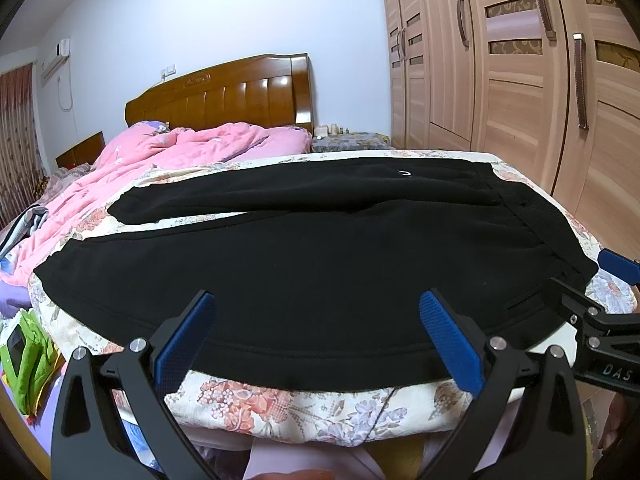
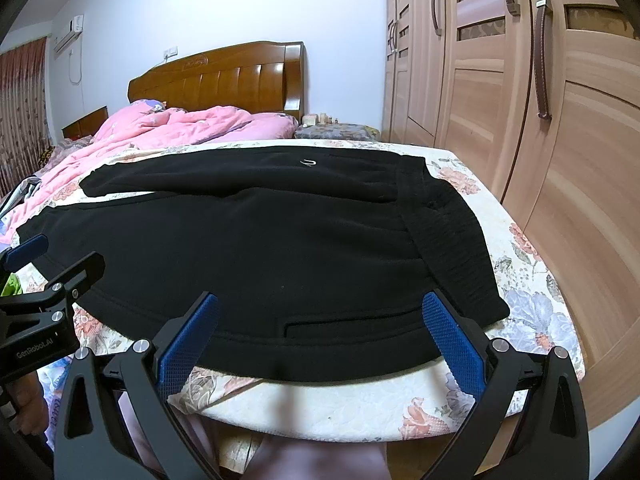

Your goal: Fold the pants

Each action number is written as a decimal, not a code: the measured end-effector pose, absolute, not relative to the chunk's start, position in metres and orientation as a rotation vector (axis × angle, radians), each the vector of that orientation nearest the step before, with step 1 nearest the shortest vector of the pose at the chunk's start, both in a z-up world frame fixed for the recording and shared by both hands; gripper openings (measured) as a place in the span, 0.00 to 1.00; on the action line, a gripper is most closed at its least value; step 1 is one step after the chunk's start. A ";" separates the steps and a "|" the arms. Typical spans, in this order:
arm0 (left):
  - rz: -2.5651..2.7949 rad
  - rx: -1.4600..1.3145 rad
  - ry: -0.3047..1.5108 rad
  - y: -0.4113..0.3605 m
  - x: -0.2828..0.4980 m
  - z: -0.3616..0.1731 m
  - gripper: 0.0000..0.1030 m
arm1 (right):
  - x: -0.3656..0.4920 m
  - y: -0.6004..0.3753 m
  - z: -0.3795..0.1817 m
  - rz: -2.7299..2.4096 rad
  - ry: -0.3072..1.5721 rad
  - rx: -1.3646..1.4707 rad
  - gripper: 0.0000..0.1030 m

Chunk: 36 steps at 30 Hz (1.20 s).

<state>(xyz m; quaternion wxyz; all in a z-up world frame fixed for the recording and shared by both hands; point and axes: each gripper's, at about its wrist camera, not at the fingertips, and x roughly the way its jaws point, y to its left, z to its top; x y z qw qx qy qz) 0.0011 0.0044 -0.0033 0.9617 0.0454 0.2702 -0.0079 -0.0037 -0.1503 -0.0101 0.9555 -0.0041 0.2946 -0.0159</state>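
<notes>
Pants (image 1: 304, 256), black, lie flat on floral bedspread (image 1: 304, 408) directly ahead of both tongs. Left gripper (image 1: 316, 340) and right gripper (image 2: 320, 340): jaws spread wide, holding nothing.

Even, cool indoor light, shadows soft. Glare streaks the glossy headboard (image 1: 224, 96). The black pants (image 1: 320, 248) lose nearly all fold detail — perhaps underexposed. Fisheye bends the wardrobe (image 2: 520, 120) — corners vignette dark.

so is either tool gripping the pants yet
No, the left tool and right tool both sit open at the near edge of the black pants.
</notes>
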 end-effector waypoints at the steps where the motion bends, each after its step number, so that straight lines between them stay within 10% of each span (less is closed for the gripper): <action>1: -0.016 0.092 0.547 0.005 0.001 -0.003 0.99 | -0.004 -0.150 -0.010 -0.032 0.598 -0.009 0.95; 36: -0.015 0.092 0.561 0.011 0.001 -0.005 0.99 | 0.001 -0.149 -0.012 -0.021 0.613 -0.004 0.96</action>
